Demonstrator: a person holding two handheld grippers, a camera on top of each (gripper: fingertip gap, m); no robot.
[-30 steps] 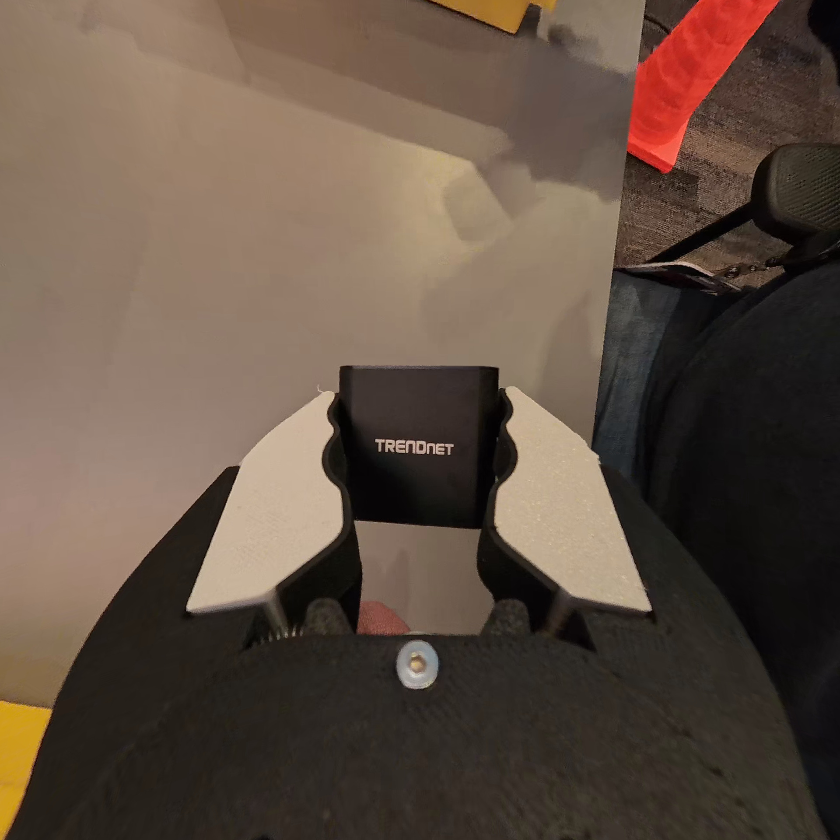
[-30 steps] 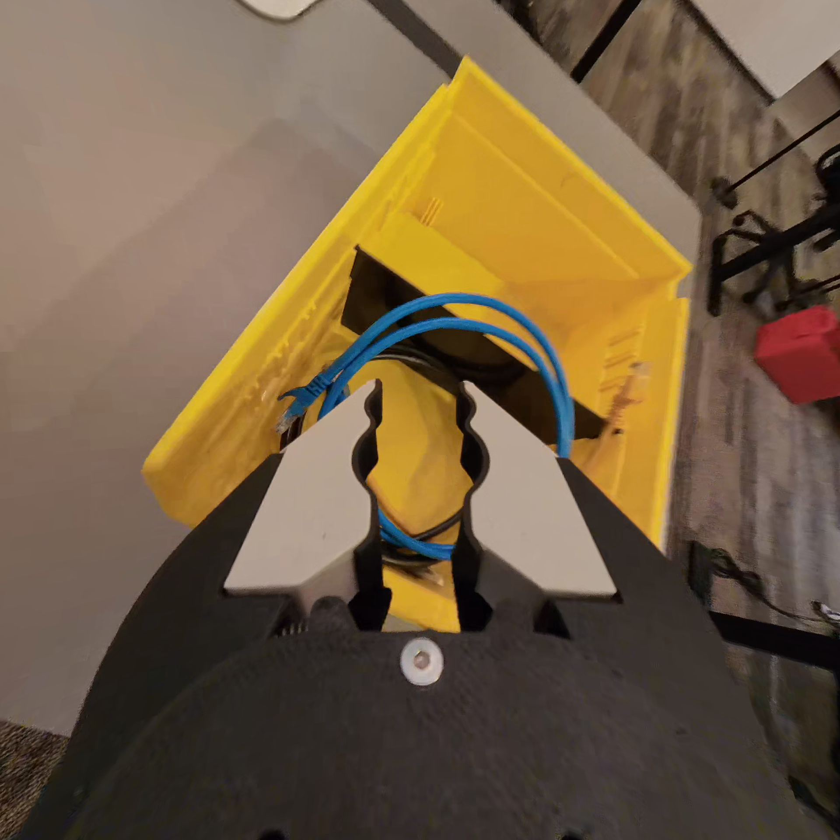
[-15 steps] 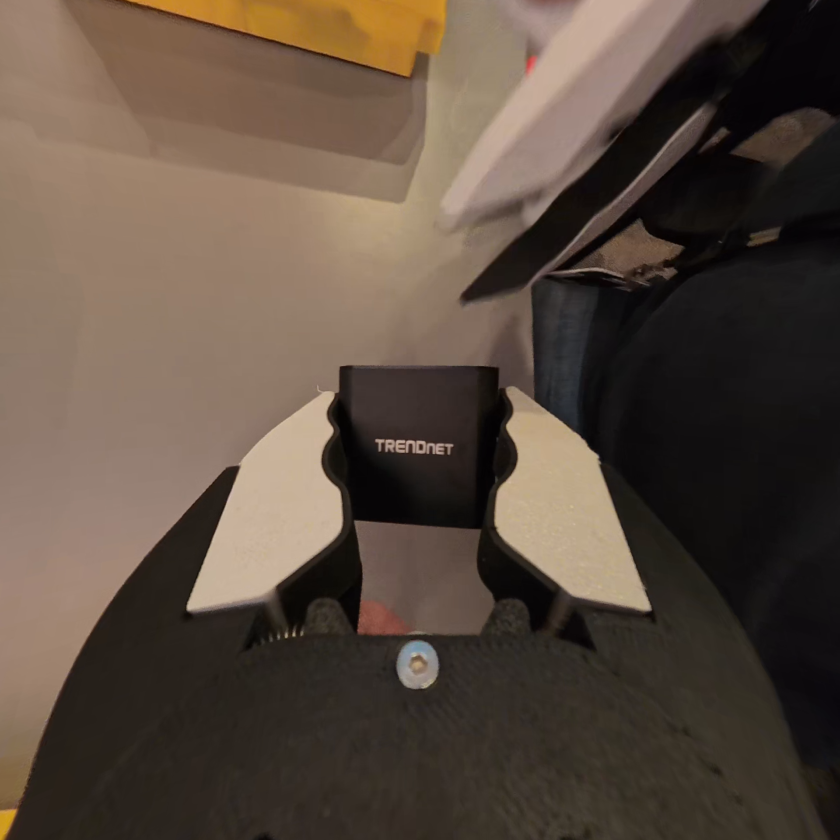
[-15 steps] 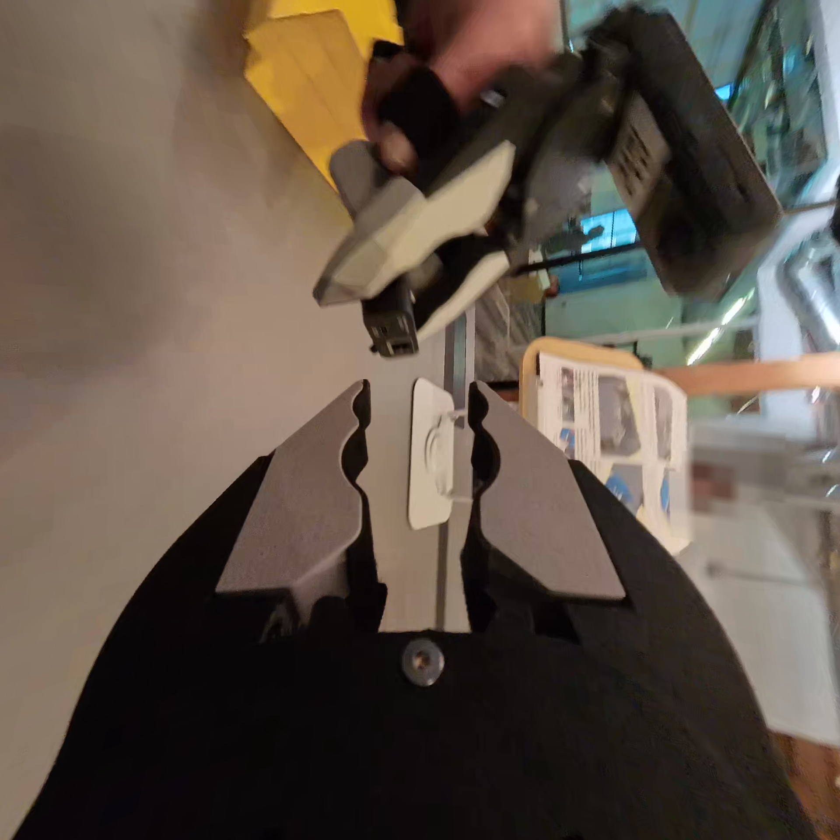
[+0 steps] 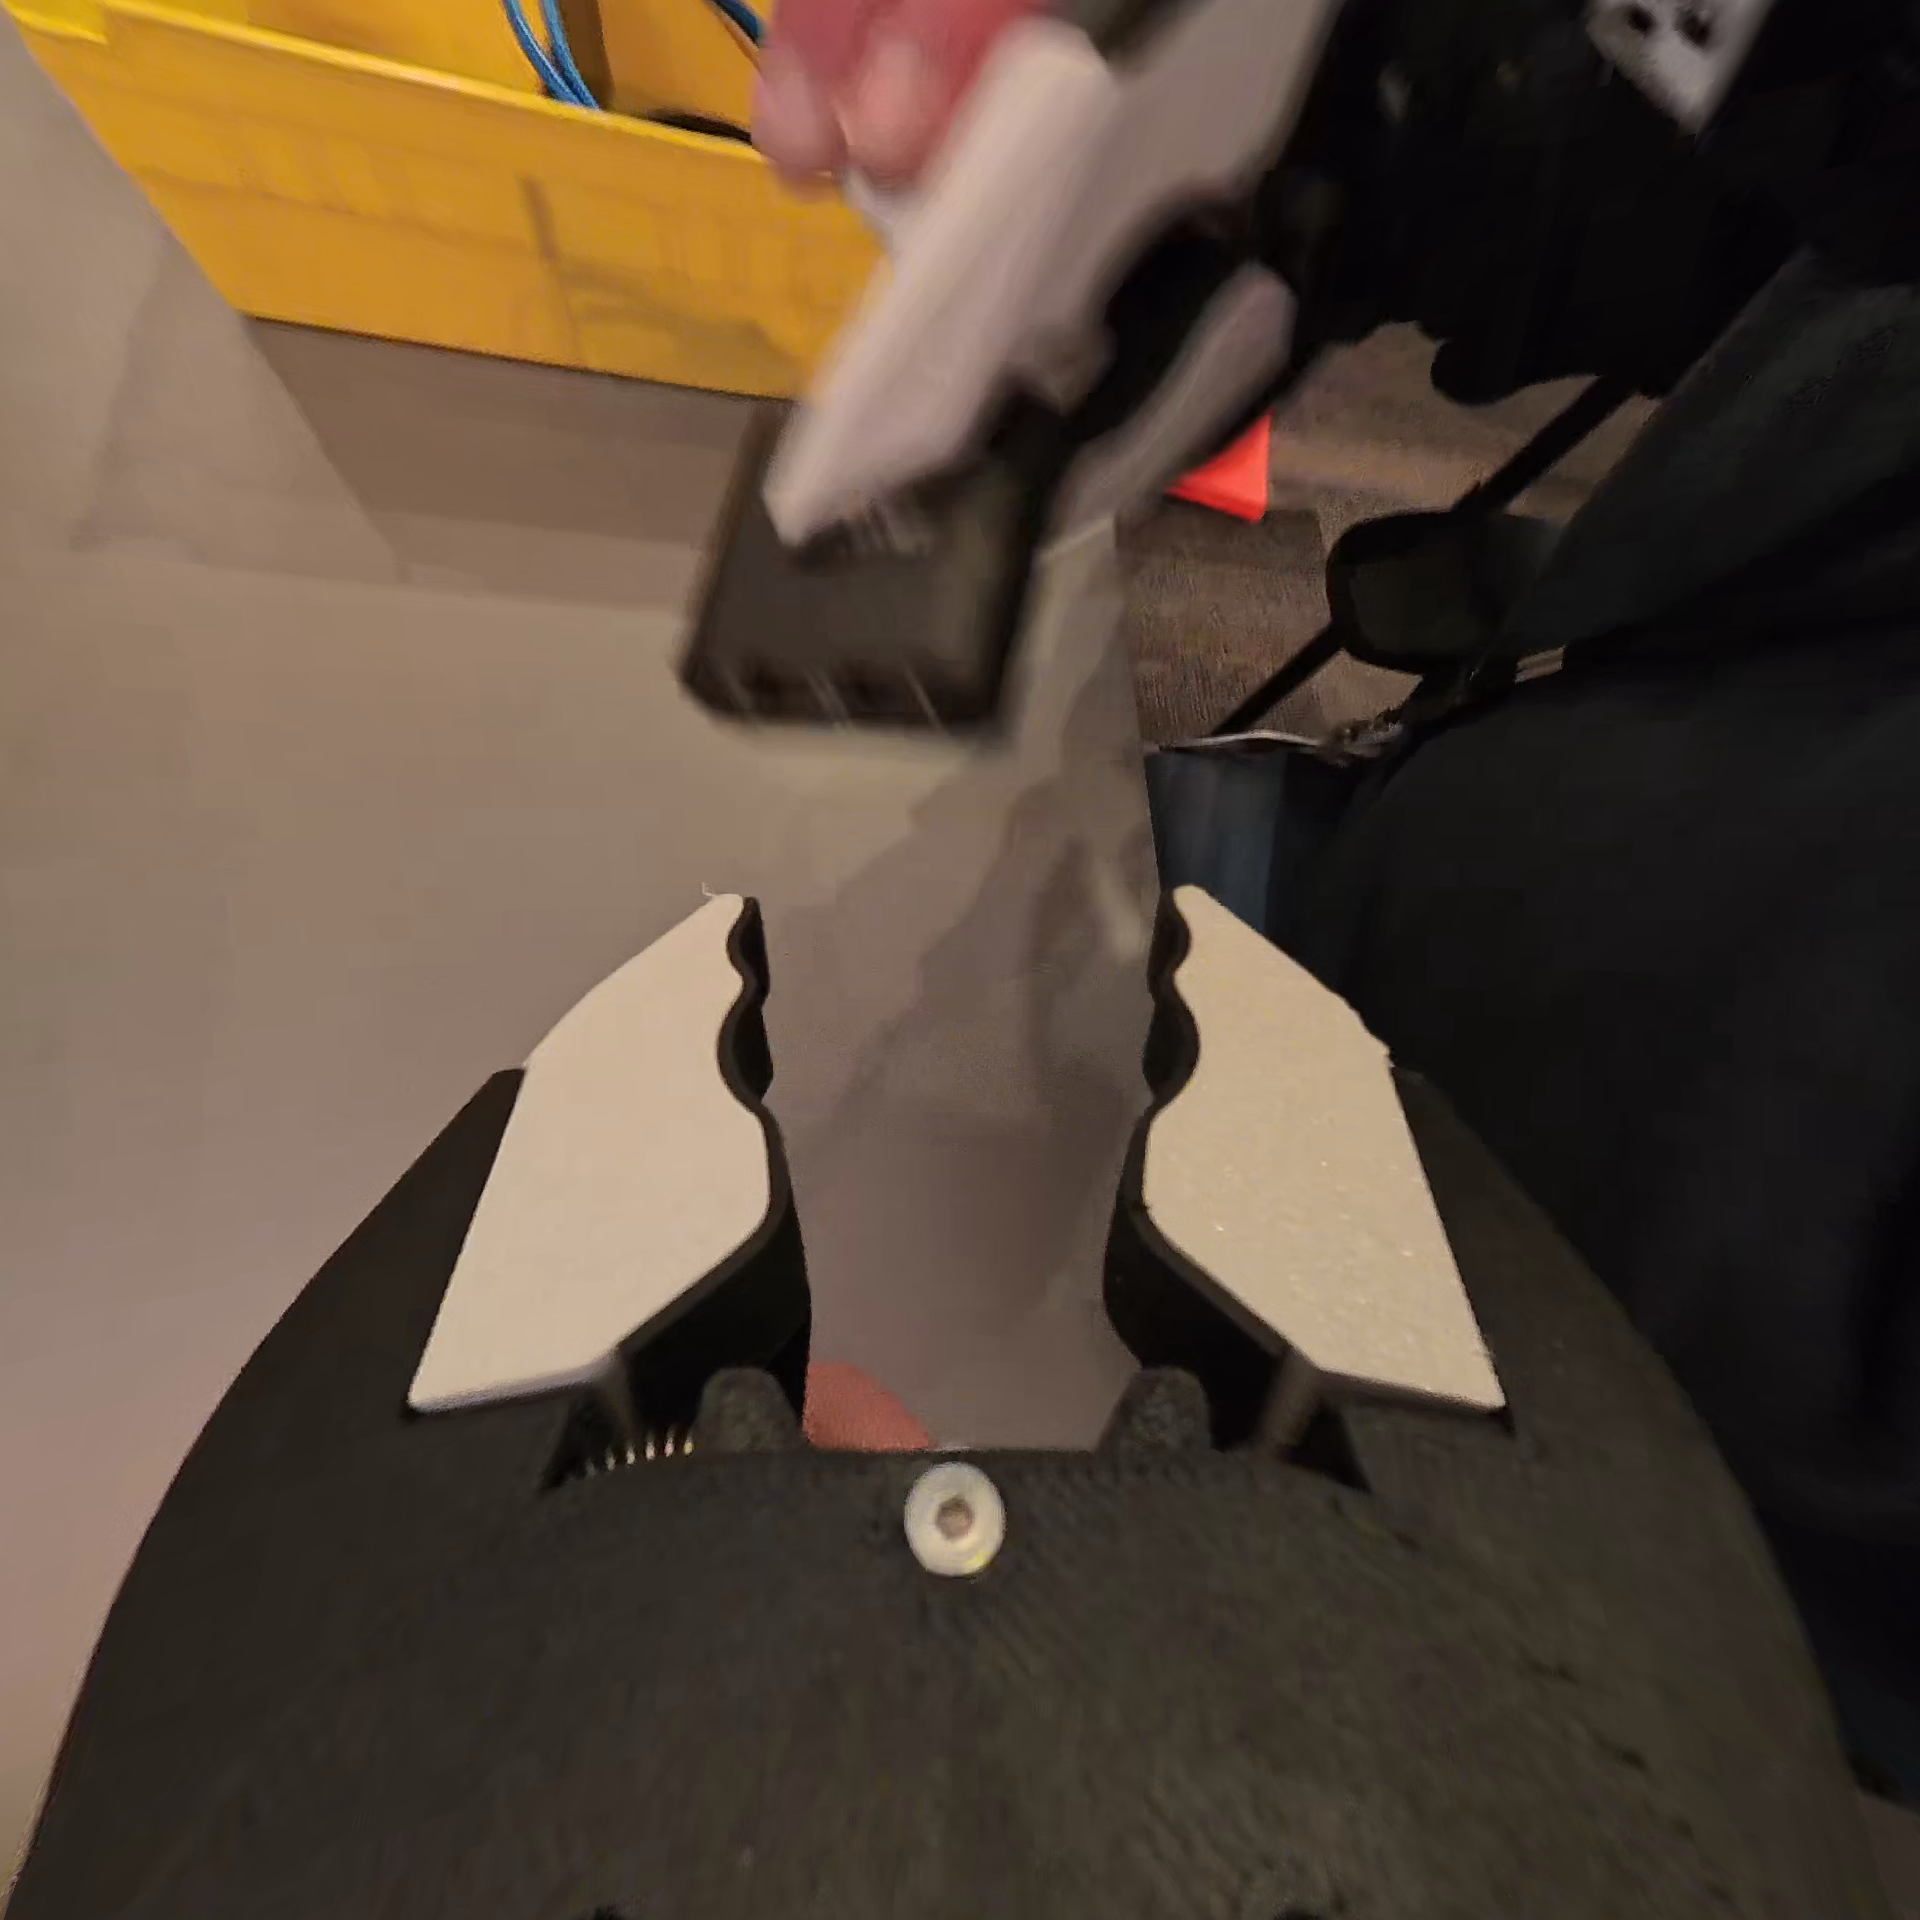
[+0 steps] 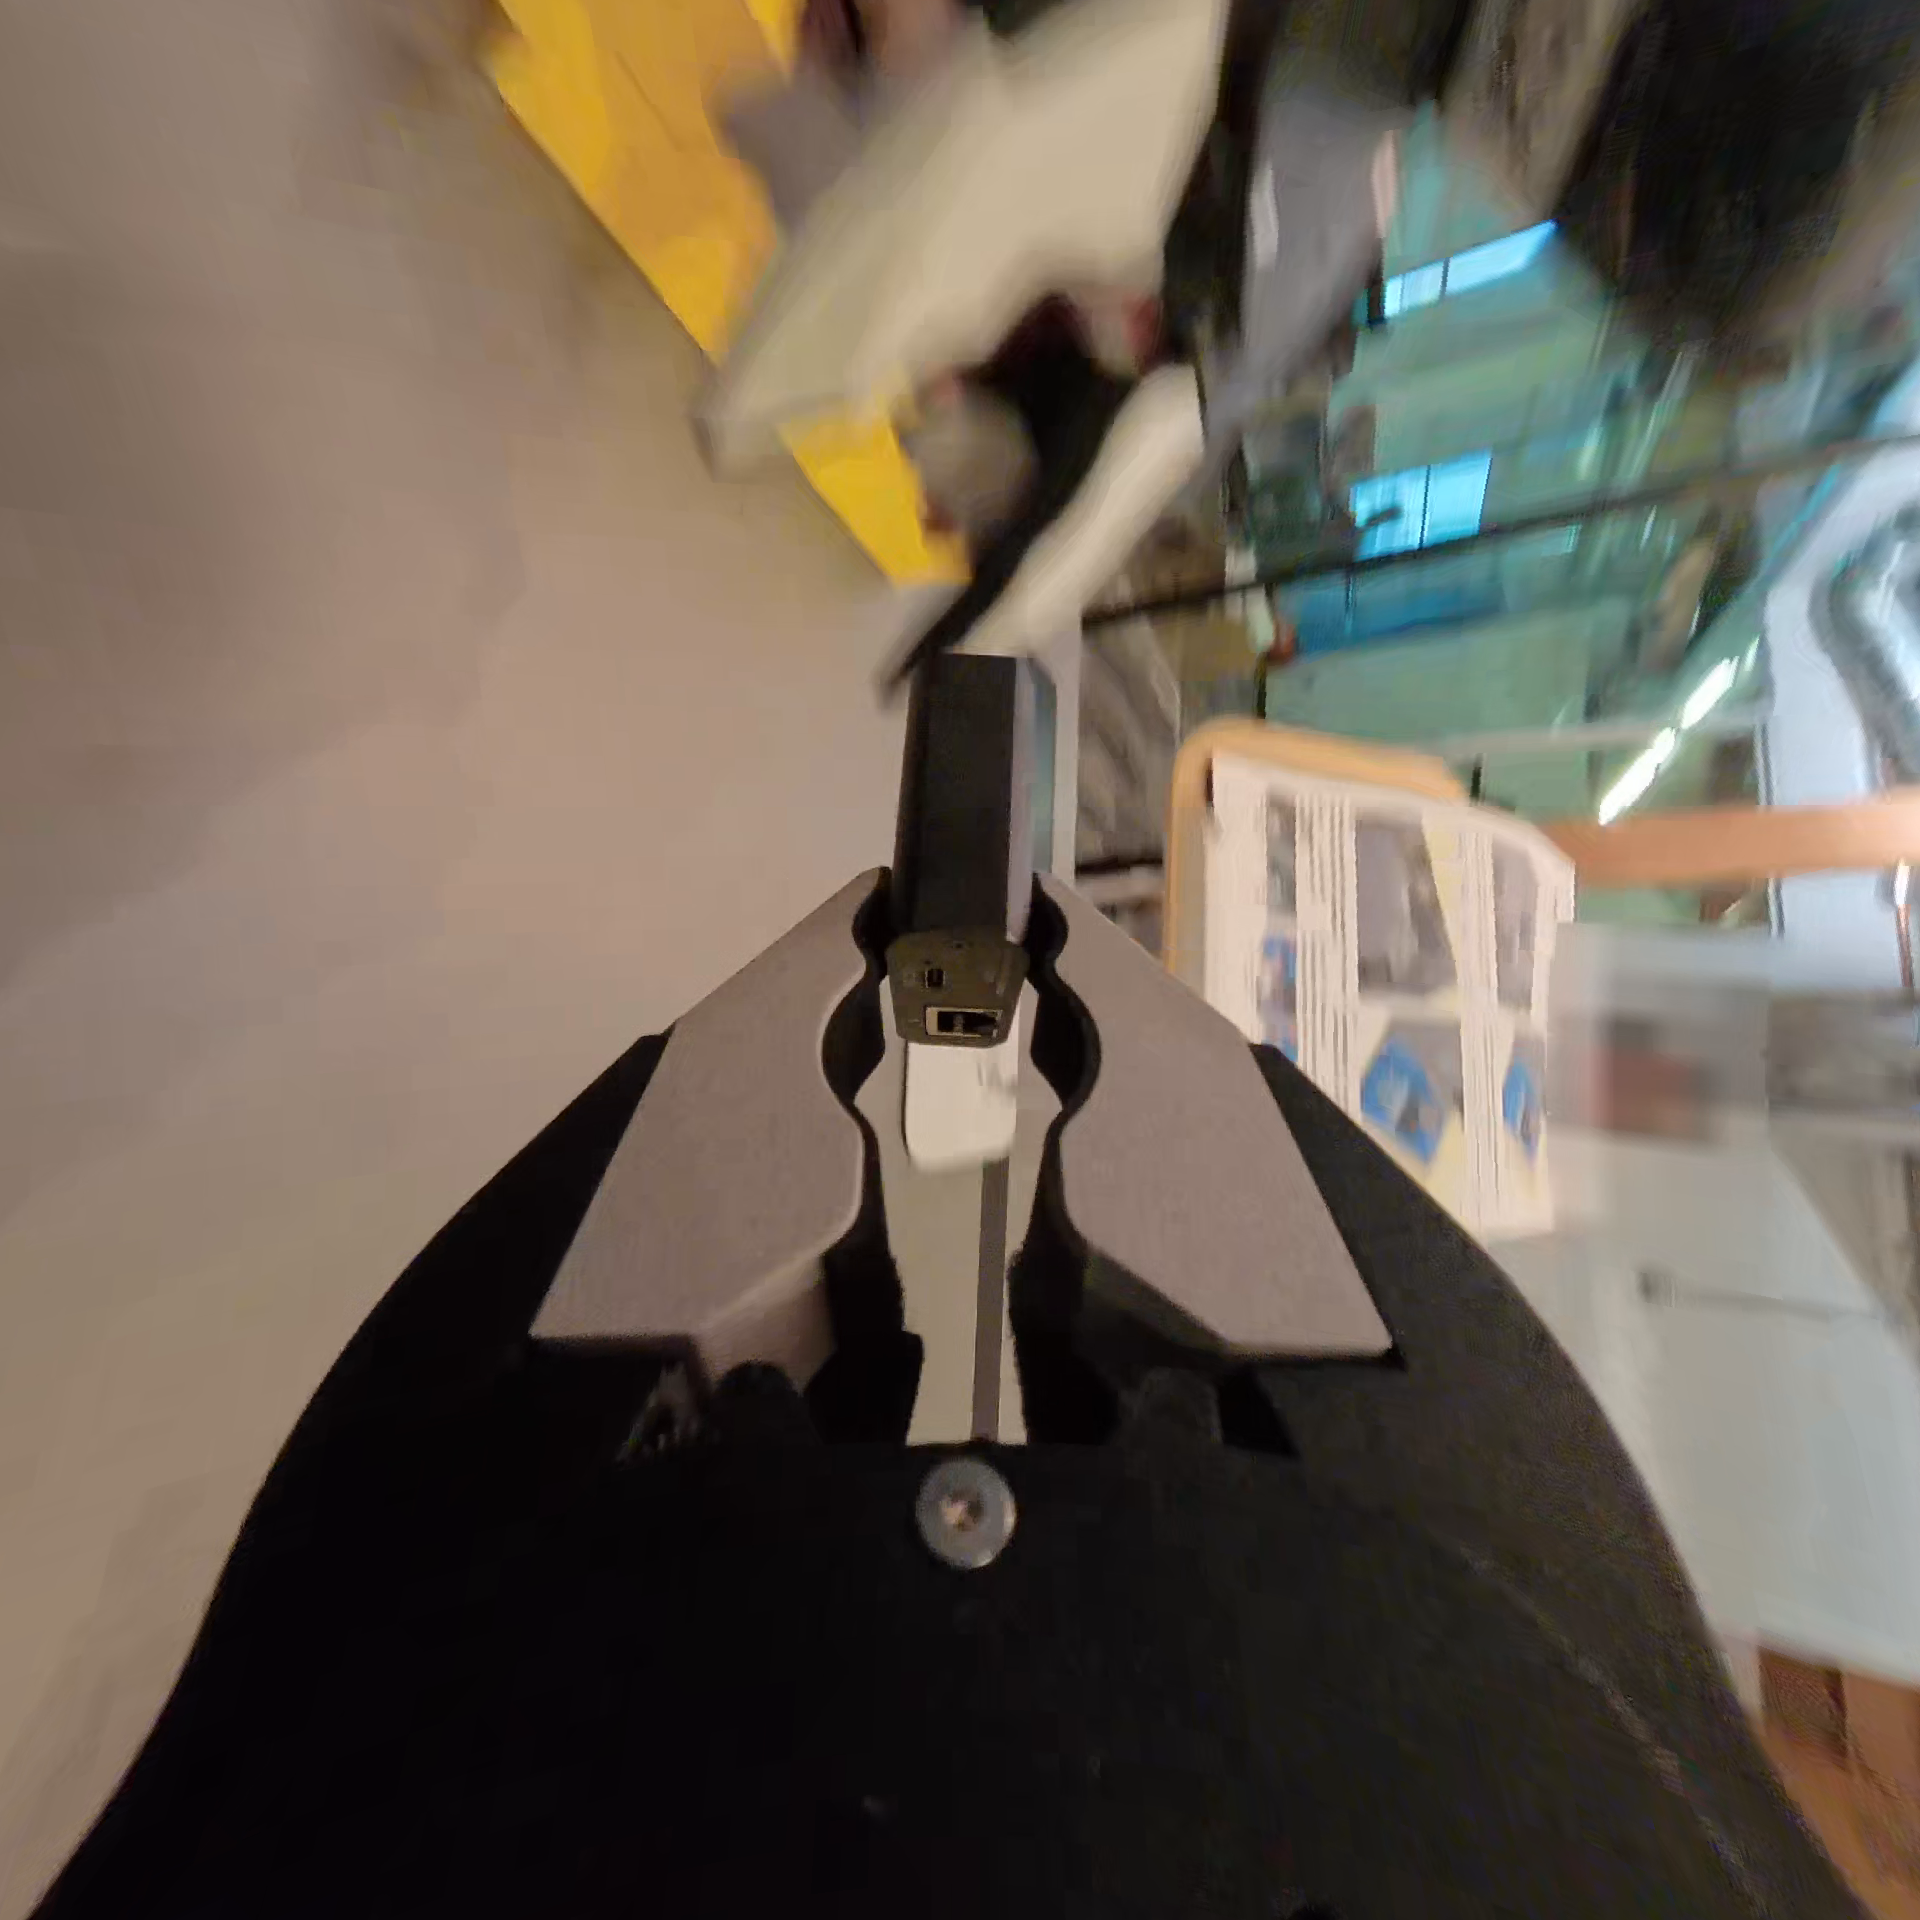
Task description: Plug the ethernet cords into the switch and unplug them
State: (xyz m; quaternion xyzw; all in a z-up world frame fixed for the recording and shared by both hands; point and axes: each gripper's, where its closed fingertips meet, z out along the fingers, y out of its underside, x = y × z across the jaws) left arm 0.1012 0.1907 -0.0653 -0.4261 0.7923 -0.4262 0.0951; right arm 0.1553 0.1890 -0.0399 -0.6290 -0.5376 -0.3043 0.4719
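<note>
The black switch [image 6: 956,769] is clamped at one end between the fingers of my right gripper [image 6: 961,894], with a port facing the camera. In the left wrist view the same switch [image 5: 862,623] shows blurred in the air, held by the right gripper [image 5: 935,520] just ahead of my left gripper [image 5: 956,914]. The left gripper is open and empty over the grey table [image 5: 312,935]. Blue ethernet cords [image 5: 561,62] lie in the yellow bin [image 5: 468,208] at the back. A blurred pale finger of the left gripper [image 6: 966,197] shows beyond the switch.
The table's right edge runs beside the person's dark clothing [image 5: 1610,1039]. An orange cone [image 5: 1226,478] and a black chair part [image 5: 1444,603] are on the carpet. A white plate [image 6: 956,1101] lies on the table. A board with printed sheets [image 6: 1382,997] stands beyond.
The switch has passed from my left gripper to my right. The left gripper opened and drew back. The right gripper swung from the bin, came in and shut on the switch.
</note>
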